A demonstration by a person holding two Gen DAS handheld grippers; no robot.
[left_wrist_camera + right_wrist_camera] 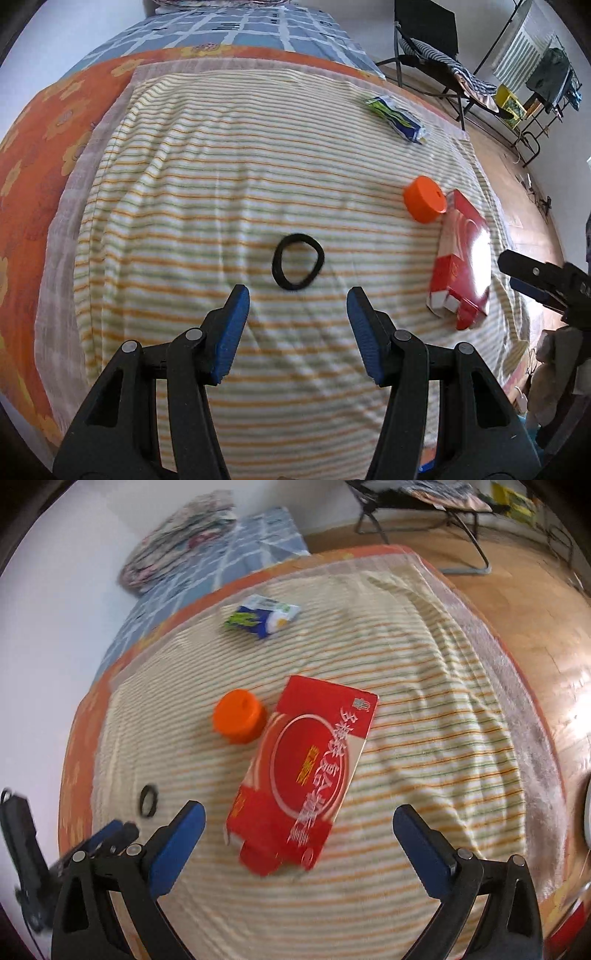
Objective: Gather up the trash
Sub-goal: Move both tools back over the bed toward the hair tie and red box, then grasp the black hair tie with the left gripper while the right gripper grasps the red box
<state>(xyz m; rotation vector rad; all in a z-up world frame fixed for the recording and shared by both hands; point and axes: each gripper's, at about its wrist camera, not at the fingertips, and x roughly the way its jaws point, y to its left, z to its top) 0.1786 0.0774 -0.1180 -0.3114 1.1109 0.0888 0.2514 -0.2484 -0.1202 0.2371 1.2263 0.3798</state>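
Right gripper (295, 821), jaws wide apart, hovers above a light, crushable red carton (303, 771) lying mid-bed beside an orange cap (239, 720); its narrow sides look best for gripping, while the left gripper (297, 301) gapes near a black hair tie (297, 261).

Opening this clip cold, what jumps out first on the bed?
The glossy red carton lies flat on the striped cloth, right ahead of the open right tongs, with an orange cap beside its far left corner. A black ring sits just beyond the open left tongs, and a blue-green wrapper lies farther back.
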